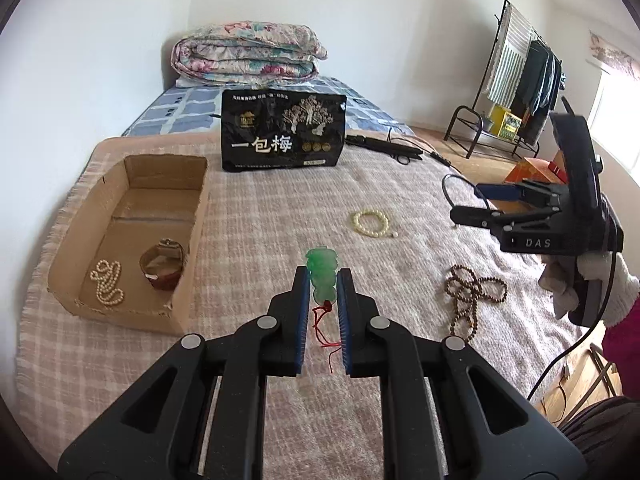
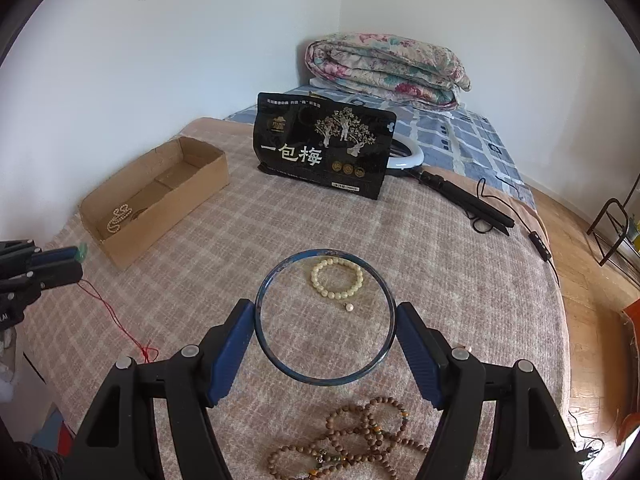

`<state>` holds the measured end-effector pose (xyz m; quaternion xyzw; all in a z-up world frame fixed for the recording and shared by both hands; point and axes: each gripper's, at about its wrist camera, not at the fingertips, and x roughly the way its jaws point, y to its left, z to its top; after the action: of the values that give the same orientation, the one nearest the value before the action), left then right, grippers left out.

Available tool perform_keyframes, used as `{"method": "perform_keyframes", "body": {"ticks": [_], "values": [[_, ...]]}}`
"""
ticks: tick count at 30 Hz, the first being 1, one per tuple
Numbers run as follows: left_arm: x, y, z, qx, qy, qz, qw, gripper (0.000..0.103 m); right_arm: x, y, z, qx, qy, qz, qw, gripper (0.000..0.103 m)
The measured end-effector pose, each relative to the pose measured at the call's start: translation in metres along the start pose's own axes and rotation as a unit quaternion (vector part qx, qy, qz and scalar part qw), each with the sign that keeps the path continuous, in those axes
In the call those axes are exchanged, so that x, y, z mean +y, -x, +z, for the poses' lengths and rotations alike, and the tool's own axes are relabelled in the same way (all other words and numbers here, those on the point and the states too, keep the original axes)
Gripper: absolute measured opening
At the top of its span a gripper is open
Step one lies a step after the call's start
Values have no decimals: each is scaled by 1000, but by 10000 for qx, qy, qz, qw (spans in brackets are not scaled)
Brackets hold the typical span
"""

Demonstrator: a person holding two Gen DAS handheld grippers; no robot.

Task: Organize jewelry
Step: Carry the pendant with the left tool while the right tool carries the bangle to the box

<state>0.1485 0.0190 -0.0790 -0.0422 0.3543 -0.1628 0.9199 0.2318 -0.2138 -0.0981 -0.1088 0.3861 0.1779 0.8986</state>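
Left wrist: left gripper (image 1: 323,280) clamping green pendant (image 1: 322,271)

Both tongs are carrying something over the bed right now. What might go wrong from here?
The left tongs pinch a green pendant only by its lower part, so it might slip out. Its red cord trails loose and may snag. The right tongs hold a thin blue bangle by its edges; it could pop free short of the cardboard box.
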Motion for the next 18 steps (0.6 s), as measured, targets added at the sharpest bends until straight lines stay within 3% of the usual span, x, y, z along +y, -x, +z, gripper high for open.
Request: {"method": "perform_keyframes", "body": {"ticks": [8,18], "values": [[41,24,43,-472,210,248,9984,12,29,-2,27,-141,150,163,9997,74],[93,28,72,-727,354,613,9948,12,62,-28,72,-274,212,440,9984,74]]}}
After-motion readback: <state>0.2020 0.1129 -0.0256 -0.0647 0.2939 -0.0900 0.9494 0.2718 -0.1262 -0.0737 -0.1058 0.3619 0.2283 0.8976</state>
